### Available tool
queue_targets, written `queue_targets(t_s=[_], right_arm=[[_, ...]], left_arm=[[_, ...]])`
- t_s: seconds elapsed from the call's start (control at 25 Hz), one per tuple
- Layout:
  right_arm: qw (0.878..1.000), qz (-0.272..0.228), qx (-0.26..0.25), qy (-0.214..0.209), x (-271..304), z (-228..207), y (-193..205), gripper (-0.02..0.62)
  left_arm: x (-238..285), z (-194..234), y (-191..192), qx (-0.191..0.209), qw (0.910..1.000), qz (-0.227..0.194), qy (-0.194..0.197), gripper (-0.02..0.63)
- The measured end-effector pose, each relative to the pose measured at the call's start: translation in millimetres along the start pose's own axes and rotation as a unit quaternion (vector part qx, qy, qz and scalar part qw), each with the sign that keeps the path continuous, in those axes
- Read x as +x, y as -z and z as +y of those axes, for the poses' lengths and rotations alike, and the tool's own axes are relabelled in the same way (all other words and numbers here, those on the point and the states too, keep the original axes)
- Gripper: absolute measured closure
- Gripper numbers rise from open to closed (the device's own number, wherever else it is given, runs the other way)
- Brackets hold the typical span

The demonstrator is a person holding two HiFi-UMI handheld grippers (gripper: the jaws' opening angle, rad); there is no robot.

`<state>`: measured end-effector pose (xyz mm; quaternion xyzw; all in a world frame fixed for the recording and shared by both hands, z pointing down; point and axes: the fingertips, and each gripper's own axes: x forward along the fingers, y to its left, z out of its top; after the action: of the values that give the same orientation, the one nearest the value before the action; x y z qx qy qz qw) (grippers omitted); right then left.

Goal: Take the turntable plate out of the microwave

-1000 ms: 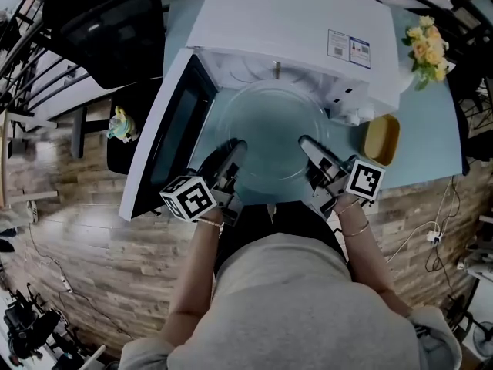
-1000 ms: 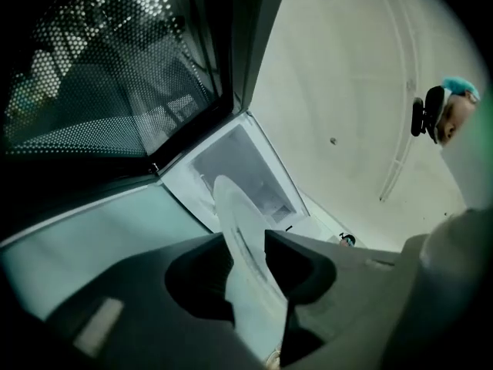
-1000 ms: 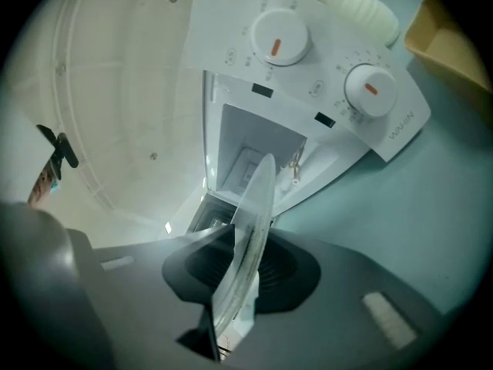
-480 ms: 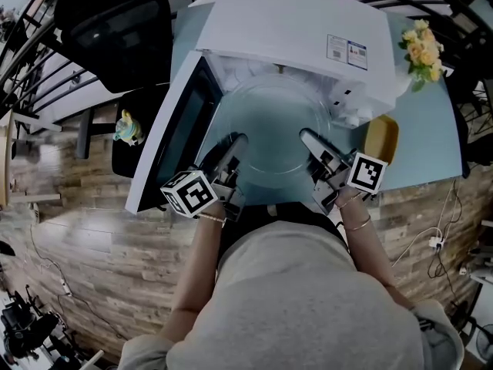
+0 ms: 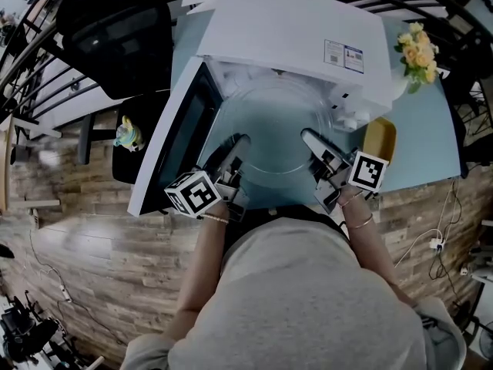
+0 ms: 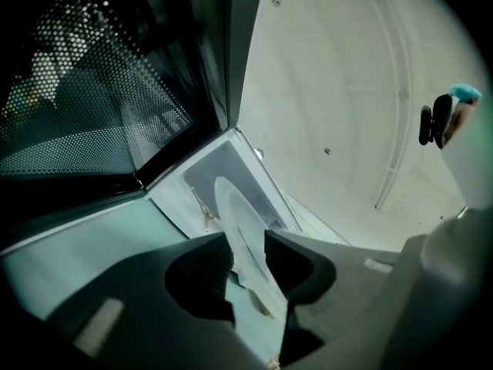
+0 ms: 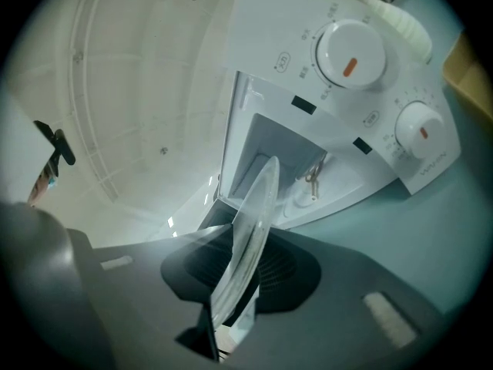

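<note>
The clear glass turntable plate [image 5: 273, 126] hangs in front of the white microwave [image 5: 296, 29], mostly outside its open cavity. My left gripper [image 5: 237, 142] is shut on the plate's left rim; in the left gripper view the plate [image 6: 239, 237] runs edge-on between the jaws of the left gripper [image 6: 248, 247]. My right gripper [image 5: 310, 139] is shut on the right rim. In the right gripper view the plate [image 7: 250, 233] stands edge-on in the right gripper [image 7: 235, 284], in front of the cavity [image 7: 269, 168].
The microwave door [image 5: 173, 141] hangs open to the left. A yellow box [image 5: 380, 139] and a bunch of flowers [image 5: 420, 45] sit on the blue table [image 5: 420, 129] at the right. A black chair [image 5: 115, 33] stands at the far left. Control knobs [image 7: 350, 52] face the right gripper.
The view has shifted slightly; both grippers keep their hold on the plate at the microwave's mouth, with little movement of the plate itself.
</note>
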<state>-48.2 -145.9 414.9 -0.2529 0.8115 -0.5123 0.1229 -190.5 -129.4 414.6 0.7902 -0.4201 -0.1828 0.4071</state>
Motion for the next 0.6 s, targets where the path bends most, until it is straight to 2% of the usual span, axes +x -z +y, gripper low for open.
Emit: queue_targets(t_s=[0.24,0.6], right_arm=[[1.0,-0.001,-0.018,0.001,-3.6,1.5,-0.4,0.492],[1.0,-0.008,-0.009,0.001,-7.2,0.3,2.6,0.491]], left_arm=[[0.1,-1.9,1.9,0.004,1.0,0.005,0.002,0.474],[1.0,-5.2,2.9,0.005,0.9999,0.01,0.007,0.475]])
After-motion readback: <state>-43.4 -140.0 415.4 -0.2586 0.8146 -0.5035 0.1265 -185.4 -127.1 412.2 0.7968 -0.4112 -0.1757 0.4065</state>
